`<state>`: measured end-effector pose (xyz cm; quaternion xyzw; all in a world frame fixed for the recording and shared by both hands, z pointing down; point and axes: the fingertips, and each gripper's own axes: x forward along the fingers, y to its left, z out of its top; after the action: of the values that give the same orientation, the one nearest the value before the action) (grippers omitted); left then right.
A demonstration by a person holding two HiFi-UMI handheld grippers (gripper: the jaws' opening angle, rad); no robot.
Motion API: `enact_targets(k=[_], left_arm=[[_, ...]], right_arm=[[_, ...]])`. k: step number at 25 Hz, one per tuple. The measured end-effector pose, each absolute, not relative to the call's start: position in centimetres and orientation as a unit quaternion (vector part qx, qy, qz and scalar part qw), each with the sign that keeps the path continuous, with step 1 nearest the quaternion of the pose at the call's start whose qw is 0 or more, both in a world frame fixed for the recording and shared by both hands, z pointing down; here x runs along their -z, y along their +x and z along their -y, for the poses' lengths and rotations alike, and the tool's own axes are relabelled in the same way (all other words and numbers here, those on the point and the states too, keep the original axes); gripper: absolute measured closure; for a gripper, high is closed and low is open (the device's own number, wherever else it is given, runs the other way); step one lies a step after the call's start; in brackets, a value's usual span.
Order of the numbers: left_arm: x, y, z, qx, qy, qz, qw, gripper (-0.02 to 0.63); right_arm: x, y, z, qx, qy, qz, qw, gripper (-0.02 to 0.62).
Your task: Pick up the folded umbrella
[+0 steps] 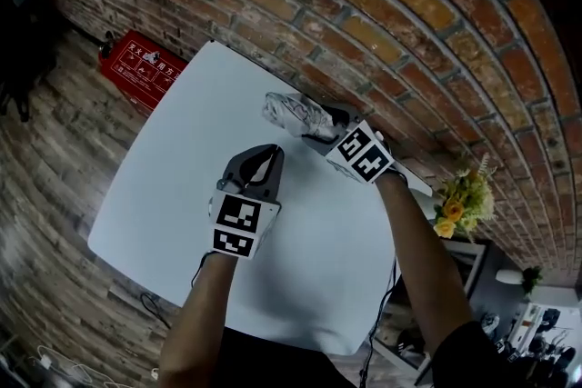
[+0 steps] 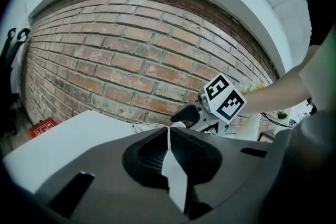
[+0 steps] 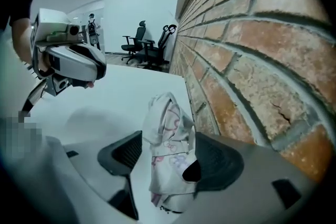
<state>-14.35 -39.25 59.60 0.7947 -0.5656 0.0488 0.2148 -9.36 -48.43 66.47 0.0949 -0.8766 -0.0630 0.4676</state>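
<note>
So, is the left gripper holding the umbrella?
No: the left gripper is shut and empty; the folded umbrella lies between the jaws of the right gripper.

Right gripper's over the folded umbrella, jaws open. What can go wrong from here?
1. The right gripper straddles the folded umbrella, whose fabric looks loose; closing may pinch only cloth, letting it sag or slip.
2. The brick wall sits close beside one jaw; it may scrape there.
</note>
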Motion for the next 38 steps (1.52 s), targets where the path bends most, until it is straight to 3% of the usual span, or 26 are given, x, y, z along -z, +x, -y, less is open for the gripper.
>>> enact_targets(k=[15,38], left_arm=[[-61.5,-14.1,41.0,-0.05,0.795,0.558,0.234,0.589],[-61.1,-14.1,39.4,-0.065,0.791,0.563,0.232,0.589]], right_arm=[[-71.4,-9.4,49.7,0.024,0.026,0.841,0.539,0.267],[-70.7,-9.1,47.5,0.055,0.064,0.838,0.539,0.293]])
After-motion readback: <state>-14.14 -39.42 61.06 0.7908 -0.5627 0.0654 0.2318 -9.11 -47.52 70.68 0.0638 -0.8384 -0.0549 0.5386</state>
